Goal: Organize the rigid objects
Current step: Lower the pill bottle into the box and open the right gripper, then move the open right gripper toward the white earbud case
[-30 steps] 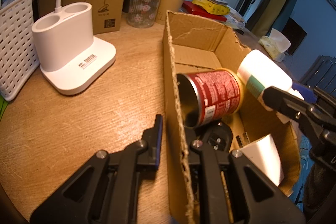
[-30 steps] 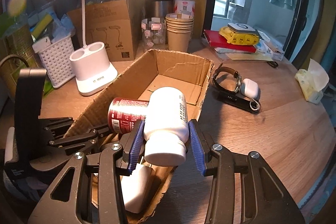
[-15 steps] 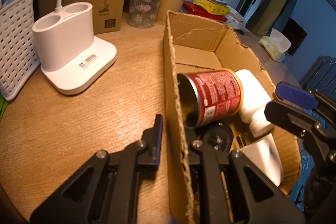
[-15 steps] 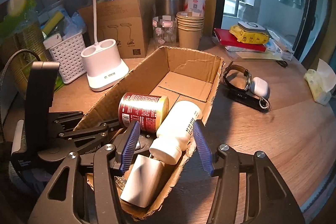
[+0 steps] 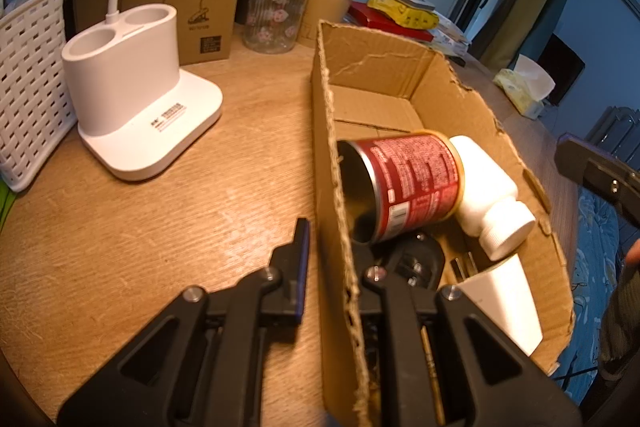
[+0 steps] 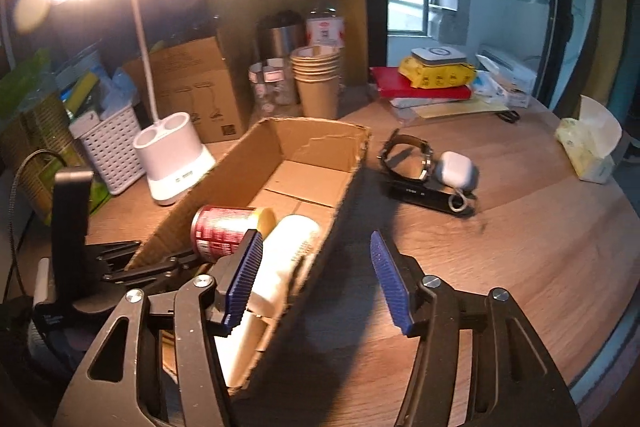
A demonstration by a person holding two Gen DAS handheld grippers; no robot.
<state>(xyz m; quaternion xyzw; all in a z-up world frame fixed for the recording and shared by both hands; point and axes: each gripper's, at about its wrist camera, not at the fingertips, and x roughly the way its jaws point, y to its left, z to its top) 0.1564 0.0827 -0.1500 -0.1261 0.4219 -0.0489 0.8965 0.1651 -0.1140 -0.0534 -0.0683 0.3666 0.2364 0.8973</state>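
The white pill bottle [image 5: 486, 187] lies on its side inside the cardboard box [image 5: 400, 67], cap toward the near end, touching the red tin can [image 5: 404, 183] that lies to its left. A white rectangular object [image 5: 504, 301] rests in the near end of the box, just below the bottle's cap.

The right gripper [image 6: 318, 281] hangs above the box's right wall with its blue-padded jaws spread wide and nothing between them; the bottle sits just beyond its left pad.

The left gripper [image 5: 334, 259] straddles the box's left wall, one finger outside on the desk [image 5: 160, 227], the other inside by the can, closed narrowly on the cardboard.

Left of the box stands a white lamp base [image 5: 136, 107].
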